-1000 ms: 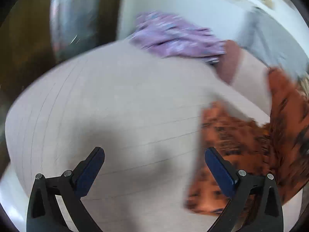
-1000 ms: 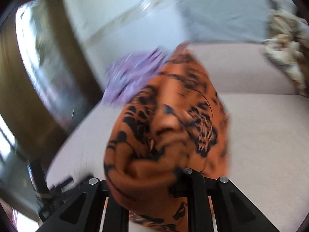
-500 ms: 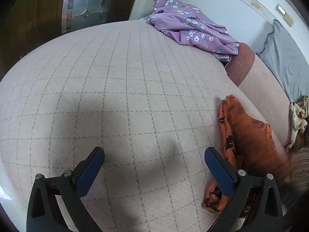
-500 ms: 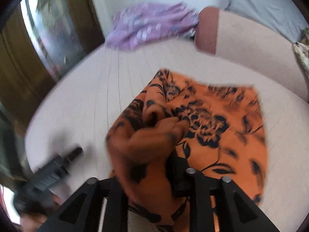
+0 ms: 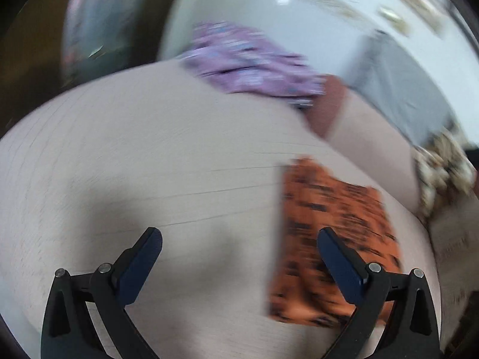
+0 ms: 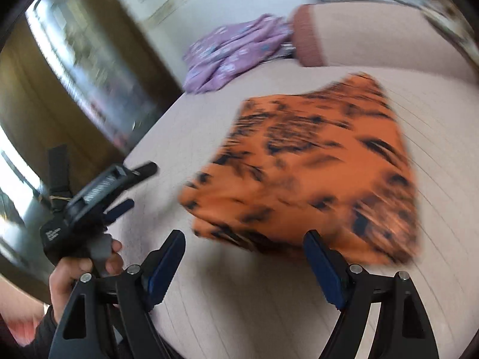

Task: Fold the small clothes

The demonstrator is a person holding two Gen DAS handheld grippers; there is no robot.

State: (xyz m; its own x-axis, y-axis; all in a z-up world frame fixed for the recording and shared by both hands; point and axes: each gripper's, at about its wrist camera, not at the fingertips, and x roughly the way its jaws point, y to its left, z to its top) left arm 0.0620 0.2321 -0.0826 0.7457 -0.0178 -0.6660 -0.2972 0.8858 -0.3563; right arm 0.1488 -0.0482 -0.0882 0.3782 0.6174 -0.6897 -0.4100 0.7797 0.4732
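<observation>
An orange garment with black flower print [image 6: 317, 173] lies folded flat on the beige quilted bed [image 6: 245, 314]; in the left wrist view the same garment [image 5: 332, 239] lies at the right, partly behind my right-hand finger. My right gripper [image 6: 244, 257] hovers just in front of its near edge, jaws opening wide, nothing between them. My left gripper [image 5: 239, 248] is open over bare bedding, to the left of the garment. The left gripper [image 6: 104, 185] also shows in the right wrist view, held in a hand [image 6: 74, 272]. Both views are blurred.
A purple flowered garment [image 5: 248, 62] lies crumpled at the bed's far side, next to a brown-ended beige bolster [image 6: 308, 36]. A grey pillow [image 5: 404, 83] and a cream patterned cloth [image 5: 443, 164] sit at the right. A dark wooden door with glass [image 6: 74, 83] stands left.
My right gripper has let go of the orange garment, which now lies flat on the bed, and its jaws have spread wide. The left gripper's view shifted and blurred.
</observation>
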